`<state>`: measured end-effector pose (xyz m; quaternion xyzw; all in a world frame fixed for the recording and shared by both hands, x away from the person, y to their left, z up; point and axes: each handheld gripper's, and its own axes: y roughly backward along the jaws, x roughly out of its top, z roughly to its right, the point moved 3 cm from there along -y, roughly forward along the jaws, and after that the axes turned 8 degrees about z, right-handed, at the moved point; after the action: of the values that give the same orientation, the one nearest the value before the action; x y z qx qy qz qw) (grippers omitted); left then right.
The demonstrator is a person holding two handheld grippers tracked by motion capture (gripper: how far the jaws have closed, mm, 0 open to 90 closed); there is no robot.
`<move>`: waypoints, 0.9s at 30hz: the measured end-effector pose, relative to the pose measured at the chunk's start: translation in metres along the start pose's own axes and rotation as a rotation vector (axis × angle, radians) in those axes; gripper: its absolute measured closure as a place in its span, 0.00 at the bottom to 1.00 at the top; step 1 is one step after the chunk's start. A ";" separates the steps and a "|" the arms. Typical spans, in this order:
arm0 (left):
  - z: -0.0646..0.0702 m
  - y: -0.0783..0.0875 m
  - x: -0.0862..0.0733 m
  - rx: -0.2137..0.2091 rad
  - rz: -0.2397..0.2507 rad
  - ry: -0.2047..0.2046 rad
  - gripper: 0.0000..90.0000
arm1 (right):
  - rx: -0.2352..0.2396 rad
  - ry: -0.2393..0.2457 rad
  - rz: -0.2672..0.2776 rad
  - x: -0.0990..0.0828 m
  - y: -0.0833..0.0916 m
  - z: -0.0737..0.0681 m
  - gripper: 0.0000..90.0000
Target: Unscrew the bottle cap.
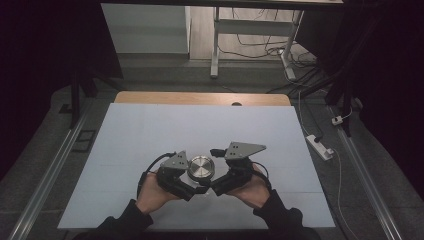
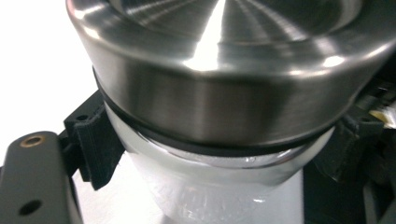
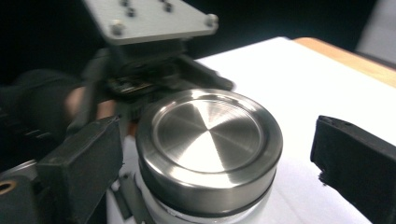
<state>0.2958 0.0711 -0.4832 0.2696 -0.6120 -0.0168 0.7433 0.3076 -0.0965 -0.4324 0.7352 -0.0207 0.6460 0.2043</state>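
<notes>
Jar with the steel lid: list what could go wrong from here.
1. The right gripper has its jaws spread around the steel lid, with a clear gap on one side. If it closes off-centre, it may slip on the smooth, shiny metal.
2. The left gripper clamps the glass jar just below the lid. Twisting the lid could turn the jar in that grip.
3. The jar sits near the table's front edge, so a slip could knock it off.

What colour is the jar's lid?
Silver brushed metal lid with a black ring beneath; clearest in the right gripper view.
</notes>
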 end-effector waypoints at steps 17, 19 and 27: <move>0.009 -0.004 0.003 -0.058 -0.006 -0.030 0.18 | 0.065 0.013 -0.032 -0.003 -0.005 -0.003 0.21; 0.011 -0.003 0.003 -0.103 -0.007 -0.041 0.18 | 0.207 0.008 -0.026 -0.003 0.000 0.004 0.21; 0.018 -0.005 0.004 -0.173 0.004 -0.059 0.18 | 0.335 0.021 -0.018 -0.004 0.006 0.005 0.18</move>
<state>0.2821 0.0585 -0.4804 0.2023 -0.6304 -0.0761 0.7456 0.3099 -0.1045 -0.4350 0.7523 0.0962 0.6462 0.0850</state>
